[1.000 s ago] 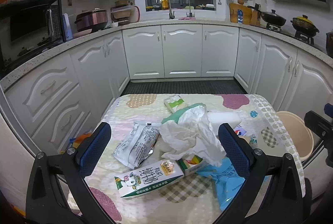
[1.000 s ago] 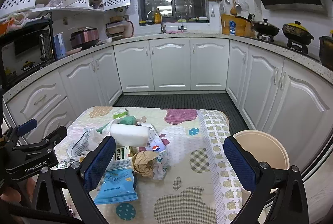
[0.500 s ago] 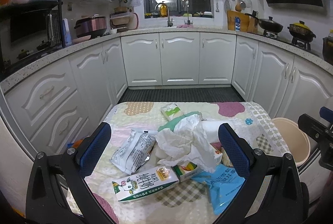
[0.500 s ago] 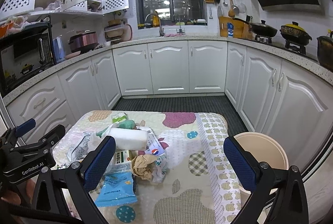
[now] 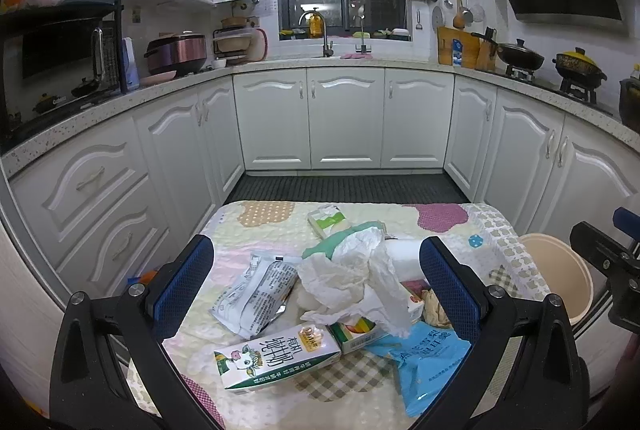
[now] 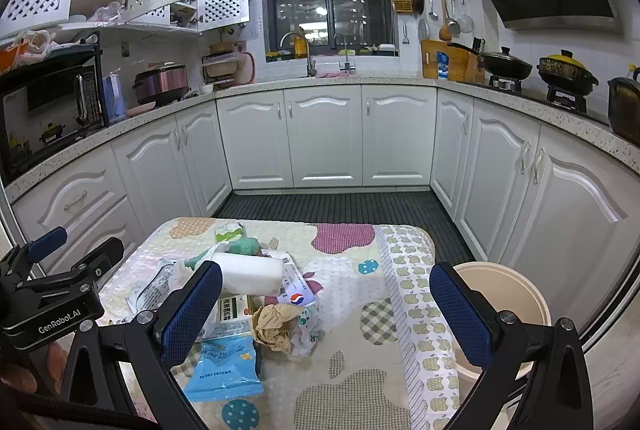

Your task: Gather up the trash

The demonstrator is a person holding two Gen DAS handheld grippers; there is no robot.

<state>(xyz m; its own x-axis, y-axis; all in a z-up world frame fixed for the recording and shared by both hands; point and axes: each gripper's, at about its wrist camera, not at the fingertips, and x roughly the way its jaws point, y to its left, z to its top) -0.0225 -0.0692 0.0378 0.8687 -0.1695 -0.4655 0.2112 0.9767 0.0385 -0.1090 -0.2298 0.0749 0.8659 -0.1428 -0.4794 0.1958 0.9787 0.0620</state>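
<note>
Between our left gripper's wide-spread fingers we look down on a heap of trash on a quilted patchwork tablecloth, soft and dimpled, with checked and dotted patches. Dead centre sits a crumpled white plastic bag, thin and creased, draped over the pile. Toward the left finger lies a flattened silver-grey foil pouch, wrinkled and printed. Nearer to us, a long rectangular milk carton lies on its side, glossy green and white, touching a smaller box with a colourful face. By the right finger a slick blue snack bag lies flat. Beyond the bag we see a small green-and-white carton. Both blue textured pads of this gripper stand far apart, gripping nothing and touching nothing. Over on the right gripper, it is the same: fingers spread wide, nothing between them but air above the cloth. Just inside its left finger we spot a smooth white cylinder lying on its side, a ball of crumpled brown paper below it, and the blue snack bag closest to us. Behind its right finger, off the table edge, stands a round beige plastic bin, smooth-walled and open.
</note>
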